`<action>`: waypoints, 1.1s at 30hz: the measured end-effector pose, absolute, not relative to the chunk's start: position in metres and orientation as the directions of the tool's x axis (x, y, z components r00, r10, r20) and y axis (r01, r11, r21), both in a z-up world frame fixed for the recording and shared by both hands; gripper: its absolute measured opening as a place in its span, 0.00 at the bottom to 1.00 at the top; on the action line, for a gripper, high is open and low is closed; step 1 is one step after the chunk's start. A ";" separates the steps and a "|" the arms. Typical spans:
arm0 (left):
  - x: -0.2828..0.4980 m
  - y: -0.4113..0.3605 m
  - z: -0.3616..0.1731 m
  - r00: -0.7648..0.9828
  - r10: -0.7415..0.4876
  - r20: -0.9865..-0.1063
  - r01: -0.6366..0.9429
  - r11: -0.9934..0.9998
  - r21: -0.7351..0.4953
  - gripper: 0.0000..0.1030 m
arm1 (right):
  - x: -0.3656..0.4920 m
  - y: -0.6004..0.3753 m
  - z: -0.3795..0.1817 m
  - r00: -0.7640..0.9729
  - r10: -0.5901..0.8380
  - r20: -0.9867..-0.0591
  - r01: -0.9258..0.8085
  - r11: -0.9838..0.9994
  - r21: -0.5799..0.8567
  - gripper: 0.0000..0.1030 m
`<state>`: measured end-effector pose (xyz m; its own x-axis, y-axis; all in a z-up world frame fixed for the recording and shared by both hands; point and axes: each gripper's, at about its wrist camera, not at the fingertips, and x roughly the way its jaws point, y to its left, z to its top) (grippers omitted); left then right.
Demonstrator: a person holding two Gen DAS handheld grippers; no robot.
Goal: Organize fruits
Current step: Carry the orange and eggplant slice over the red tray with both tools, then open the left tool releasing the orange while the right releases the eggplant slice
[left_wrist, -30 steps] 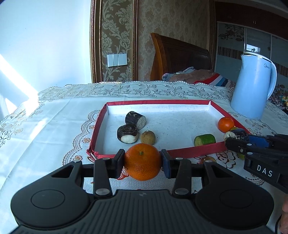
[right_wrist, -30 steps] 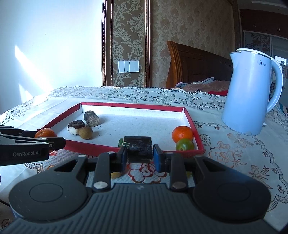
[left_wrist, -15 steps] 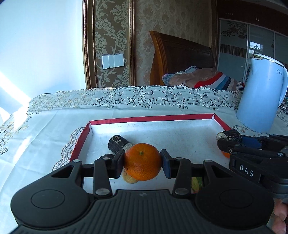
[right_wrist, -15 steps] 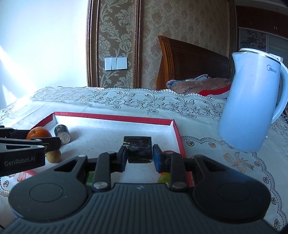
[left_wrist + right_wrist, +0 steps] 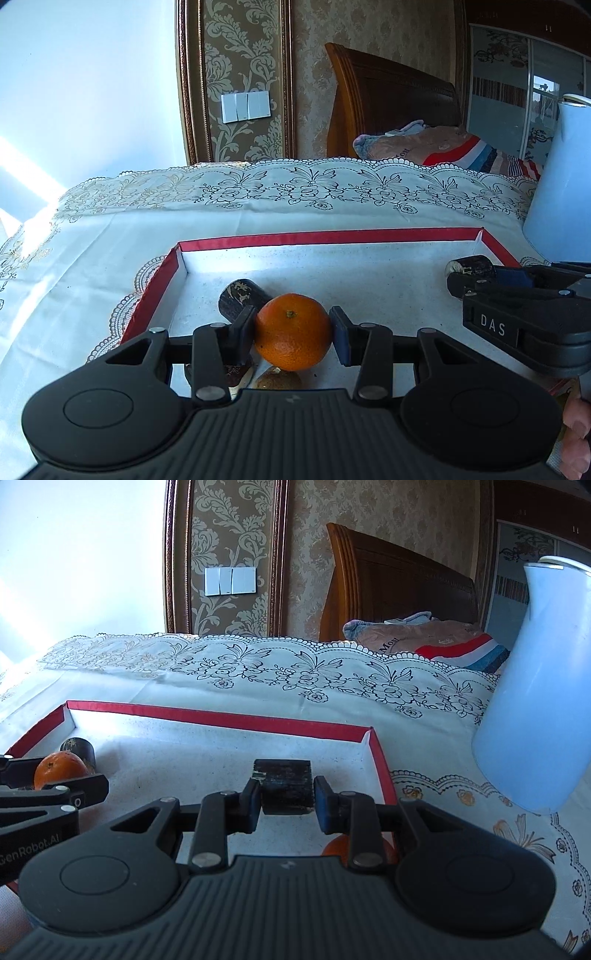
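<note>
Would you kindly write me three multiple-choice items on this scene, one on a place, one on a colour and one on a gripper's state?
1. Where does the pale blue electric kettle stand?
A. inside the tray
B. on the lace tablecloth, right of the tray
C. on the bed

2. What colour is the rim of the shallow white tray?
A. red
B. green
C. black

3. What is the left gripper doing?
A. open, empty
B. shut on a dark cylinder
C. shut on the round orange tangerine

Answers: 1 B, it stands outside the rim; 2 A, the border is red; 3 C, both fingers press the fruit.
</note>
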<state>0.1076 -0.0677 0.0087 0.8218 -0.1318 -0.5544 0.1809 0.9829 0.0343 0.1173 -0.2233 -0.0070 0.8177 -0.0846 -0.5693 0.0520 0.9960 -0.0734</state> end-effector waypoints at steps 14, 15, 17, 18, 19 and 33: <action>0.107 -0.069 0.003 0.830 -0.125 -0.544 0.182 0.982 0.051 0.58 | 0.122 -0.227 -0.010 0.799 -0.083 -0.595 0.067 0.997 -0.048 0.27; 0.106 -0.071 0.003 0.827 -0.126 -0.548 0.185 0.981 0.054 0.68 | 0.122 -0.227 -0.010 0.801 -0.085 -0.593 0.069 0.996 -0.050 0.27; 0.106 -0.071 0.002 0.829 -0.122 -0.546 0.182 0.982 0.057 0.72 | 0.121 -0.227 -0.010 0.805 -0.088 -0.587 0.072 0.996 -0.051 0.27; 0.106 -0.071 0.002 0.829 -0.121 -0.546 0.182 0.981 0.059 0.72 | 0.121 -0.227 -0.010 0.804 -0.089 -0.588 0.073 0.996 -0.051 0.28; 0.105 -0.070 0.002 0.829 -0.123 -0.546 0.183 0.981 0.057 0.72 | 0.121 -0.227 -0.010 0.803 -0.089 -0.589 0.072 0.996 -0.052 0.29; 0.102 -0.066 0.002 0.825 -0.143 -0.547 0.192 0.981 0.034 0.75 | 0.114 -0.224 -0.006 0.821 -0.096 -0.563 0.074 0.995 -0.063 0.64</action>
